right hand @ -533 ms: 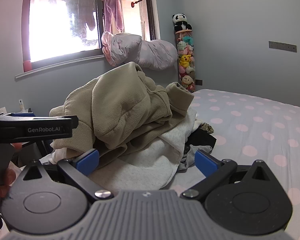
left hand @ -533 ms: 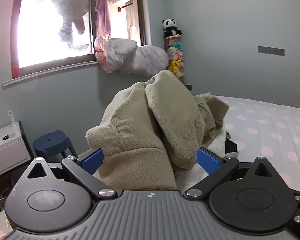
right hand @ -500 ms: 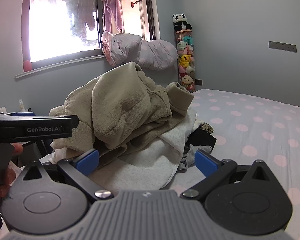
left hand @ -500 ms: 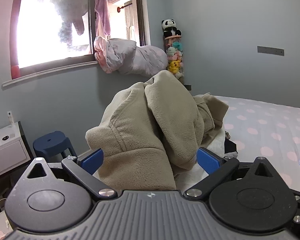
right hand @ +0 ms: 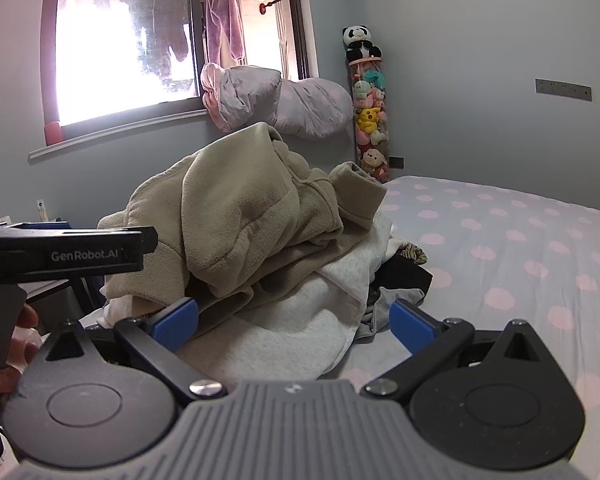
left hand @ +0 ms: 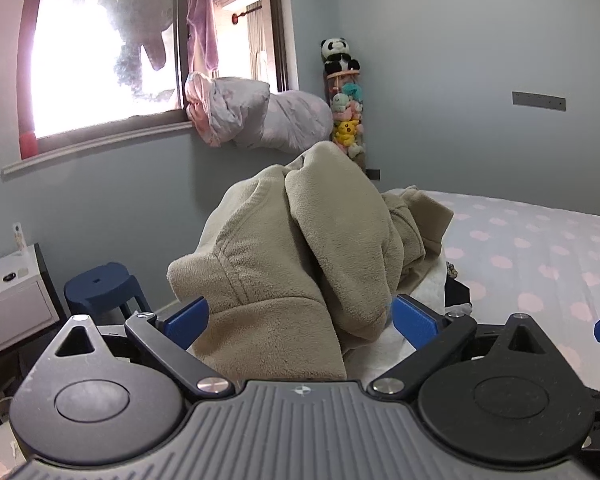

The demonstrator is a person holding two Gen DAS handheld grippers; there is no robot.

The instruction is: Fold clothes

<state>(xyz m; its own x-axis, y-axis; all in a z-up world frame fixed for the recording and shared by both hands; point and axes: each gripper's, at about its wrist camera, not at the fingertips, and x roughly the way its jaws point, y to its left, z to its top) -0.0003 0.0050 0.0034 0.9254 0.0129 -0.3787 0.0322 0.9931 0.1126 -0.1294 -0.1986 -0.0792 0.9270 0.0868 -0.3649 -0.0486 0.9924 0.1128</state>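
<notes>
A beige fleece garment lies crumpled on top of a heap of clothes at the near edge of the bed. My left gripper is open, its blue pads wide apart on either side of the fleece's near fold, not pressing it. In the right wrist view the same beige fleece rests on a light grey sweatshirt and dark clothes. My right gripper is open over the grey sweatshirt's near edge. The left gripper's body shows at the left, with a hand below it.
The bed with a pink-dotted cover stretches right. A blue stool and white nightstand stand left of the bed. A rolled duvet sits on the window sill, beside a tube of plush toys in the corner.
</notes>
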